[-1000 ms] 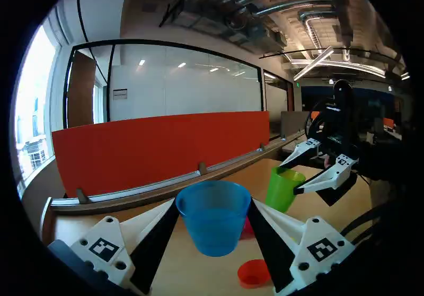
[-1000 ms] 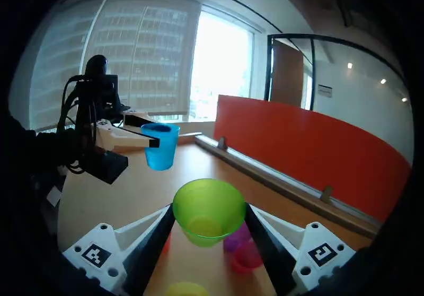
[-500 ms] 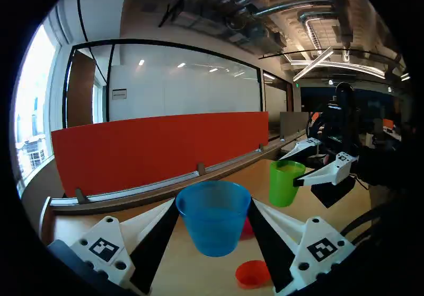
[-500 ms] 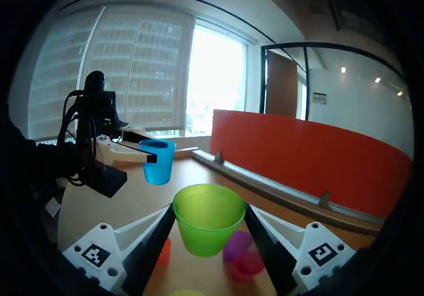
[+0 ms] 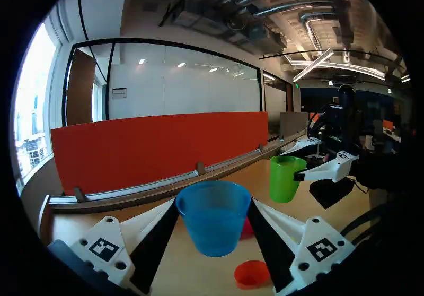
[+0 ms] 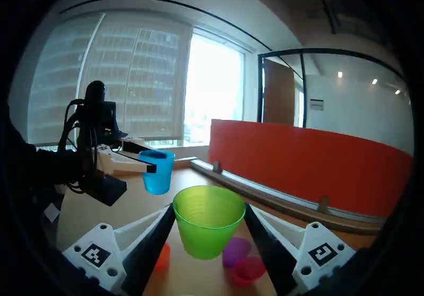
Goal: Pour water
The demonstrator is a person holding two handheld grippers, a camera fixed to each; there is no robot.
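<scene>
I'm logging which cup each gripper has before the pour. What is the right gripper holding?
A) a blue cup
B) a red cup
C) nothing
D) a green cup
D: in the right gripper view the green cup sits clamped between the two fingers of the right gripper; the blue cup is held by the left gripper farther off.

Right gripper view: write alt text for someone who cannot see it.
The right gripper grips an upright green cup above a wooden desk. Farther left, the left gripper holds a blue cup. An orange partition stands behind.
</scene>
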